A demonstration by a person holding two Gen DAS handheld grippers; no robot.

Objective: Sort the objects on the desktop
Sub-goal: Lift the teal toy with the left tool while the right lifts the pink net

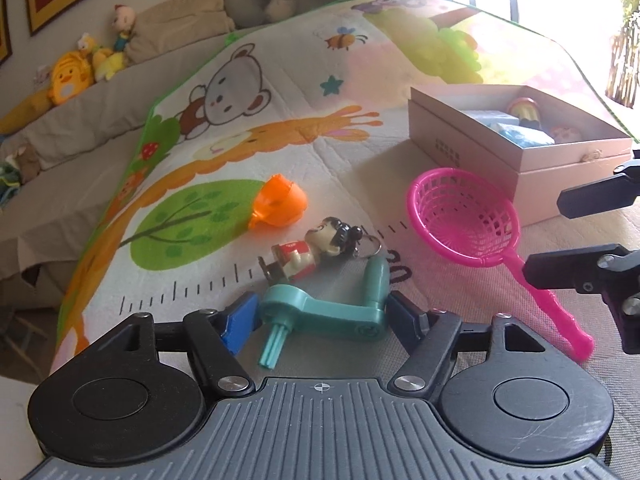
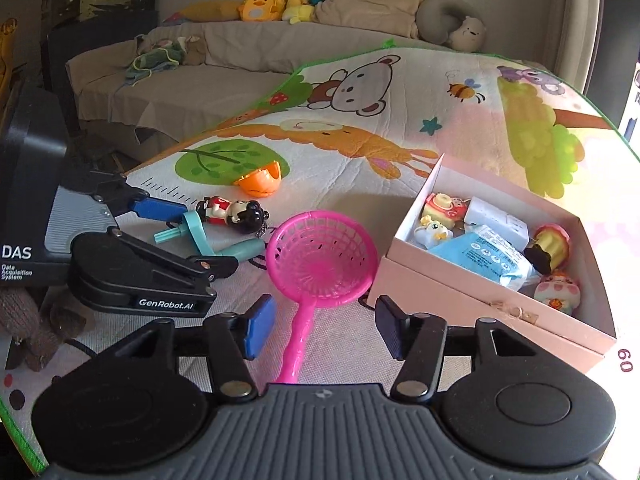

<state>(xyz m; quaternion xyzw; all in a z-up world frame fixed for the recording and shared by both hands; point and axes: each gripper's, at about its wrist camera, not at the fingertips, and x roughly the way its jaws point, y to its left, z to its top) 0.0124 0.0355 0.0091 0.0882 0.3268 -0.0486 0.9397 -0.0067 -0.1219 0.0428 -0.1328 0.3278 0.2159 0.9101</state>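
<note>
A teal crank handle (image 1: 328, 312) lies on the cartoon mat between the fingers of my left gripper (image 1: 324, 314), which is open around it; it also shows in the right wrist view (image 2: 200, 236). A doll keychain (image 1: 316, 252) lies just beyond it, and an orange plastic piece (image 1: 278, 202) farther left. A pink toy strainer (image 1: 468, 220) lies to the right. My right gripper (image 2: 320, 328) is open, its fingers on either side of the strainer's handle (image 2: 298, 340). The pink box (image 2: 476, 312) with several toys stands at the right.
The play mat (image 2: 360, 184) covers the surface, with a grey sofa (image 2: 200, 72) and plush toys (image 2: 260, 2) behind. The left gripper's body (image 2: 132, 280) lies close to the strainer's basket. A brown knitted toy (image 2: 28, 328) sits at the left edge.
</note>
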